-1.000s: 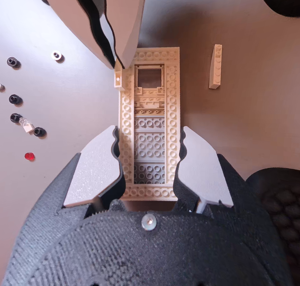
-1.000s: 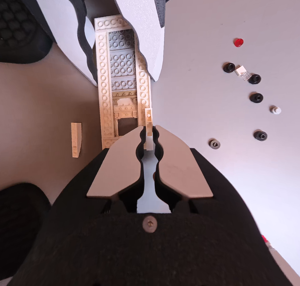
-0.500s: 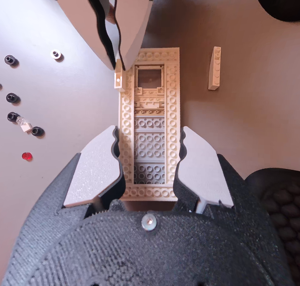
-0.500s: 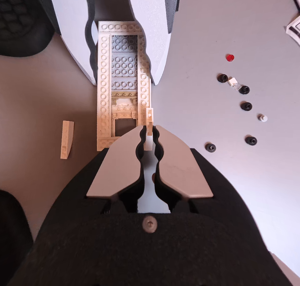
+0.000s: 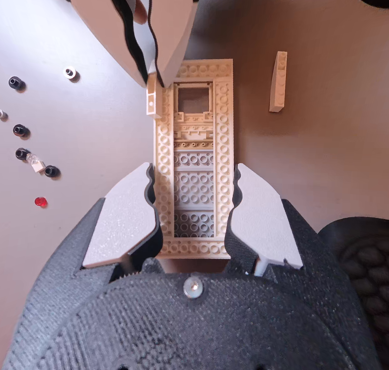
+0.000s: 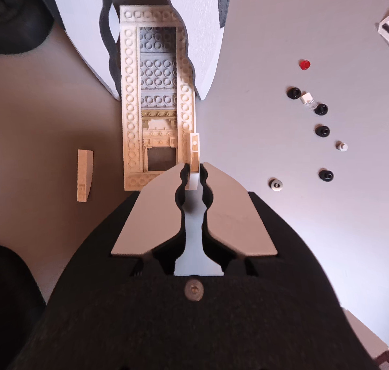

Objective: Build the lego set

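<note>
Now, line by line:

Left gripper (image 5: 193,188): jaws wide apart and set around the near end of the cream brick assembly (image 5: 193,149); both dark pads lie against its long sides, as they did a second ago. Its pose has not changed.

Right gripper (image 6: 192,166): fingers drawn close, clamped on one end of a narrow cream brick (image 6: 194,149), pads touching both of its flanks. In the earlier right wrist pictures the fingers looked a shade tighter; the gap around the brick now reads slightly wider, yet the grasp is kept.

Narrow cream brick: hollow underside up, lying along the outer edge of the assembly's far corner, beside the square opening (image 5: 193,99). Same spot as before.

View shift: the right wrist camera has pulled back a little, so more of the assembly's length shows than a second ago.

Curved cream slope piece (image 5: 278,84): loose on the table (image 5: 315,149), well apart from the assembly, unmoved.

Small parts: black round pieces (image 5: 21,129), a red stud (image 5: 40,201), a clear-and-white piece (image 5: 34,162) and a grey stud (image 5: 71,73) scattered on the other side, unmoved.
</note>
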A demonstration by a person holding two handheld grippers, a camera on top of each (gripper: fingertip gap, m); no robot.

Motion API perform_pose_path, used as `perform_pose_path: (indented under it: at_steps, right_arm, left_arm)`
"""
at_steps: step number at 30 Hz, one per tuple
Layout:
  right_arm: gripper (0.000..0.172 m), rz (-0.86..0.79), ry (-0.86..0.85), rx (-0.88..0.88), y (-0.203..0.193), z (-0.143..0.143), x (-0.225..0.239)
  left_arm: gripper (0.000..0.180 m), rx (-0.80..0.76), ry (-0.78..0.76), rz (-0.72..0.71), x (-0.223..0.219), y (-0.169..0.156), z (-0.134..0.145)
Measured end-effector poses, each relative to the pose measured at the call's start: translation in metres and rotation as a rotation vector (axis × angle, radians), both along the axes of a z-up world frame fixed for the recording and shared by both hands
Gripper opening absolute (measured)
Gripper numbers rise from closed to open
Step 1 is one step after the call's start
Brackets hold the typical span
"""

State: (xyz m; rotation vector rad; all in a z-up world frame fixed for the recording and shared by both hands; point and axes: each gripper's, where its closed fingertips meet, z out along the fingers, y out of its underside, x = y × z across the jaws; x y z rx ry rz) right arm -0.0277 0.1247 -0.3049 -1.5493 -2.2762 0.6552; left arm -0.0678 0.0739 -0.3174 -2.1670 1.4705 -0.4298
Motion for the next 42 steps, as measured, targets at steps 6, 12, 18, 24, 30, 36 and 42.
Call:
perform_pose_path:
  at_steps: [6, 12, 18, 24, 30, 36, 42]
  right_arm:
    - [0.014, -0.003, -0.018, -0.014, 0.001, 0.003, 0.0]
    - [0.015, -0.002, -0.03, -0.055, -0.001, 0.001, 0.002]
    - [0.022, 0.005, -0.043, -0.083, -0.007, -0.001, 0.002]
    - [0.016, 0.042, -0.047, -0.026, -0.011, -0.007, -0.001]
    - [0.016, 0.079, 0.021, 0.105, -0.016, 0.002, 0.001]
    - [0.016, 0.077, 0.02, 0.052, -0.021, 0.0, 0.002]
    - [0.016, 0.072, 0.006, -0.022, -0.031, -0.004, 0.002]
  left_arm:
    - [0.073, 0.002, 0.0, -0.007, 0.0, -0.001, 0.0]
    - [0.073, 0.013, 0.006, -0.011, 0.0, -0.001, 0.001]
    - [0.073, 0.015, 0.0, -0.01, 0.0, -0.001, 0.001]
    - [0.073, 0.06, 0.027, -0.017, 0.0, -0.002, 0.002]
    - [0.068, -0.052, -0.156, -0.028, 0.005, -0.013, 0.021]
    - [0.048, -0.136, -0.191, -0.023, 0.002, -0.001, 0.019]
    - [0.031, -0.139, -0.216, -0.052, 0.024, 0.009, 0.018]
